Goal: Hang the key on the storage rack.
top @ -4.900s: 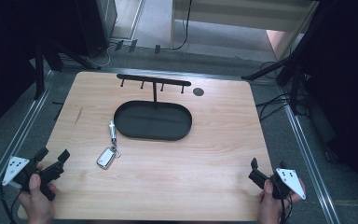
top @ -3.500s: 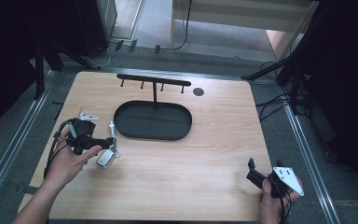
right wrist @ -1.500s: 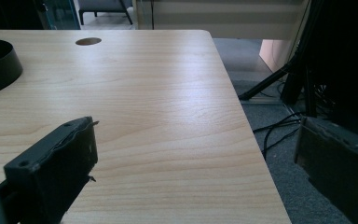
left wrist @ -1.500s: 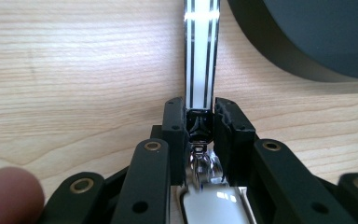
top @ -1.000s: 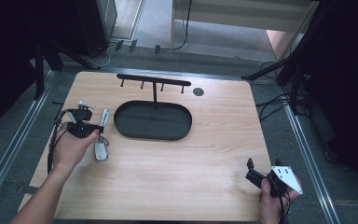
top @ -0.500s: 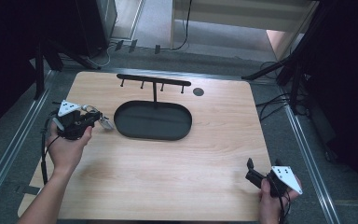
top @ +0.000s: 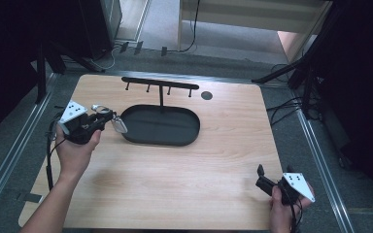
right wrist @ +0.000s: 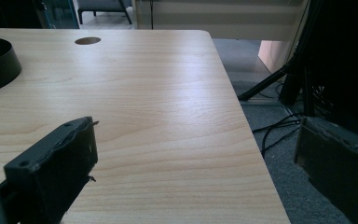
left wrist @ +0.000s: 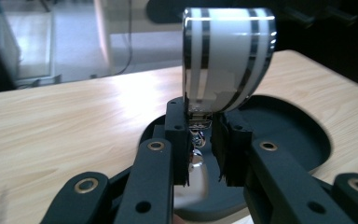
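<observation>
**Keychain off the table and up at the tray's left end**

My left gripper (top: pixel 108 118) is clamped on the keychain (left wrist: pixel 227 58): in the left gripper view the two black jaws pinch the small metal link just under the striped silver-and-white fob, which stands up above them, and something shiny hangs below between the jaws. A few seconds ago that keychain lay flat on the wood to the left of the tray, and both my hands were back at the near edge. Since then my left hand (top: pixel 75 150) has gone out, taken it and raised it, so it now sits in the air just beside the left end of the black oval tray (top: pixel 175 138). I judge the pick-up done; what is left is the placing, either into the tray or onto one of the pegs of the rack (top: pixel 159 82) that rises from the tray's far side.

My right gripper (top: pixel 263 180) rests at the near right corner of the table (top: pixel 175 194), as it did before, with its jaws spread wide and nothing between them.

The count: two grippers, one keychain, one tray, one rack with four short pegs under its bar, and one round hole (top: pixel 206 95) in the tabletop, to the right of the rack.
</observation>
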A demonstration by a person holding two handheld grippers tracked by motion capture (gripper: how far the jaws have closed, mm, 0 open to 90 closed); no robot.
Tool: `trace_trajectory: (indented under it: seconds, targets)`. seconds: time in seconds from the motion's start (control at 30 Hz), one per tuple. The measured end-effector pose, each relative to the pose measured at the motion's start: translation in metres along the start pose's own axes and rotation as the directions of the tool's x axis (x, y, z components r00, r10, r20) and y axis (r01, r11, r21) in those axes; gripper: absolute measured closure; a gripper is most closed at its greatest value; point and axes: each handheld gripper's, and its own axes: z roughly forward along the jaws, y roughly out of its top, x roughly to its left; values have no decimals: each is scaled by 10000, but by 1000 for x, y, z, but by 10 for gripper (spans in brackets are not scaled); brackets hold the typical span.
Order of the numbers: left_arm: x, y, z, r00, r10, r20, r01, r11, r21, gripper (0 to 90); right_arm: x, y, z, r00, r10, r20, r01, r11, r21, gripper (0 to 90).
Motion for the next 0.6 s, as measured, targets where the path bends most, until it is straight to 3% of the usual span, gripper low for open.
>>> trace_trajectory:
  seconds: [0.23, 0.43, 0.6]
  targets:
    - [-17, 6, 17, 9959, 421, 797, -433, 9990, 134, 771, 0, 0, 0, 10000, -3, -11, 3, 10000, 7, 0]
    - [-32, 13, 38, 9840, 828, 1579, -893, 9954, 345, 771, 0, 0, 0, 10000, -73, -11, 73, 10000, -8, 0]
    - [-36, 19, 58, 9750, 876, 2040, -1006, 9935, 541, 771, 0, 0, 0, 10000, -91, -10, 91, 10000, 8, 0]
